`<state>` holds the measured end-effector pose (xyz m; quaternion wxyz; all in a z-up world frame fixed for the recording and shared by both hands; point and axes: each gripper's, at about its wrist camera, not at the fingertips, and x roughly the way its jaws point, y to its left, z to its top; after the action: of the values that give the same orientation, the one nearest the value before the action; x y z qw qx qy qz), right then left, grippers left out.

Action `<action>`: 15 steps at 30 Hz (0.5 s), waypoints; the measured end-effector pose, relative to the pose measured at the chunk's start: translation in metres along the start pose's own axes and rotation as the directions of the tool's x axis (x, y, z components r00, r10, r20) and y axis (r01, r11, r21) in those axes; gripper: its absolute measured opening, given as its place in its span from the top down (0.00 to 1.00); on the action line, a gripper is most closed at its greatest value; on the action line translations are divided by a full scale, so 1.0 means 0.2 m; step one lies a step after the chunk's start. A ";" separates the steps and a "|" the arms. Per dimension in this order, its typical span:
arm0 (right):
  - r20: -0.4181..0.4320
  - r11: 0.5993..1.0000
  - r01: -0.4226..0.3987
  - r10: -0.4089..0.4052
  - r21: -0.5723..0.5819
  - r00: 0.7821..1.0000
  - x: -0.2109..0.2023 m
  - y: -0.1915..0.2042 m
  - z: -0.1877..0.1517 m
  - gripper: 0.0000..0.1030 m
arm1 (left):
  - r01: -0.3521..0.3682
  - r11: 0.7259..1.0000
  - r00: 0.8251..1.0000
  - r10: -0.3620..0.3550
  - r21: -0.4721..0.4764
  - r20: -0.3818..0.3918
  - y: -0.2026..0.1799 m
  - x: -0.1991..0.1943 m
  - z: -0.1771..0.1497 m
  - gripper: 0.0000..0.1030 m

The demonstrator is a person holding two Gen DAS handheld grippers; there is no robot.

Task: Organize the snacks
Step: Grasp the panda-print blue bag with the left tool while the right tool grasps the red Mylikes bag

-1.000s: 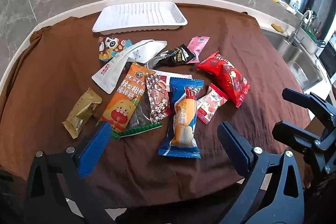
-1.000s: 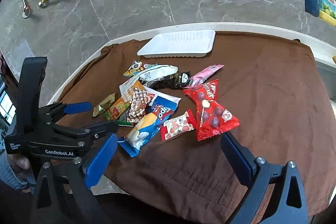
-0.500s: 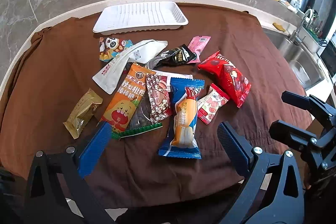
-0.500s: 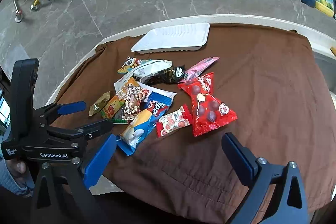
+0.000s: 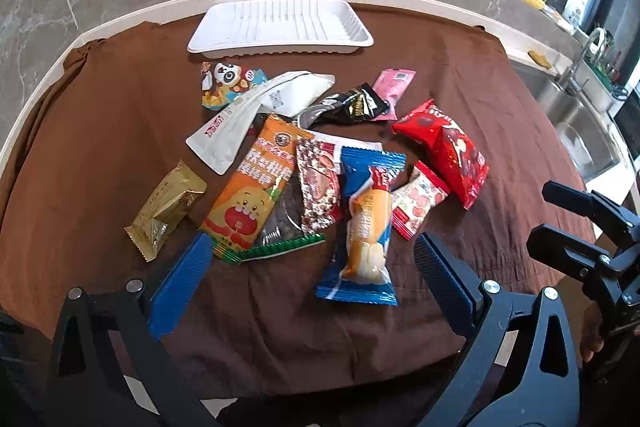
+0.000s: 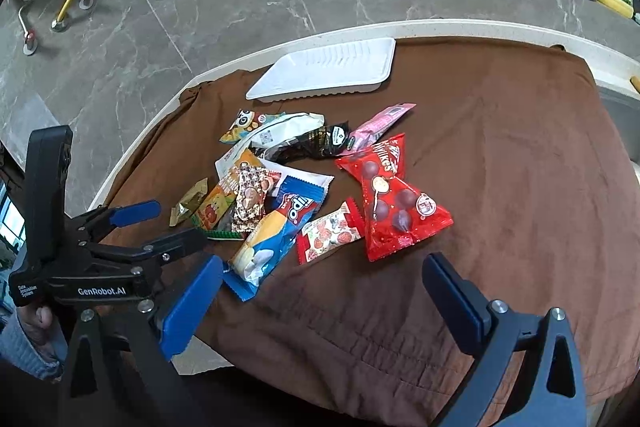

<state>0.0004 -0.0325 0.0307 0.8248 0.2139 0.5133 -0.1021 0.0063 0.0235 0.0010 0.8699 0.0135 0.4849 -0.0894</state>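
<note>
Round table w/ pale rim (image 5: 120, 21), covered by 1 brown cloth (image 5: 460, 75). 1 white ribbed plastic tray (image 5: 280, 27) sits at far edge, nothing in it.

2 black grippers w/ blue finger pads: left gripper (image 5: 308, 283) and right gripper (image 6: 320, 291), both w/ jaws spread wide, holding nothing, hovering over near edge of cloth.

10 snack packs lie on cloth in a loose heap, near tray but apart from it:
- 1 red chocolate-ball bag (image 5: 444, 151), right side
- 1 blue wrapper w/ yellow cake (image 5: 366, 223), nearest
- 1 orange cartoon pack (image 5: 256, 187)
- 1 white pouch (image 5: 256, 115)
- 1 panda-print pack (image 5: 228, 83)
- 1 black sachet (image 5: 352, 105)
- 1 brown-speckled pack (image 5: 318, 191)
- 1 pink sachet (image 5: 394, 87)
- 1 small red-white strawberry pack (image 5: 418, 201)
- 1 gold wrapper (image 5: 166, 209), off alone at left
</note>
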 end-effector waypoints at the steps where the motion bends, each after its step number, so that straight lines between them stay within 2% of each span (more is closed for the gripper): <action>1: -0.002 1.000 0.002 -0.002 0.001 1.000 0.01 -0.01 0.01 0.01 | -0.002 1.000 1.000 0.002 -0.012 0.004 0.02 0.00 0.01 0.01; 10: -0.009 0.999 0.032 -0.032 0.010 0.999 0.08 -0.04 0.08 0.01 | 0.017 0.996 1.000 -0.018 -0.083 -0.009 0.21 0.07 0.11 0.01; 15: -0.014 0.998 0.059 -0.058 0.016 0.998 0.13 -0.06 0.13 0.01 | -0.015 0.992 1.000 0.012 -0.122 -0.026 0.34 0.13 0.20 0.05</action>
<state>0.0285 -0.0531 0.0140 0.8161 0.2062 0.5243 -0.1288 0.0649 0.0817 -0.0049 0.8635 -0.0355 0.5003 -0.0532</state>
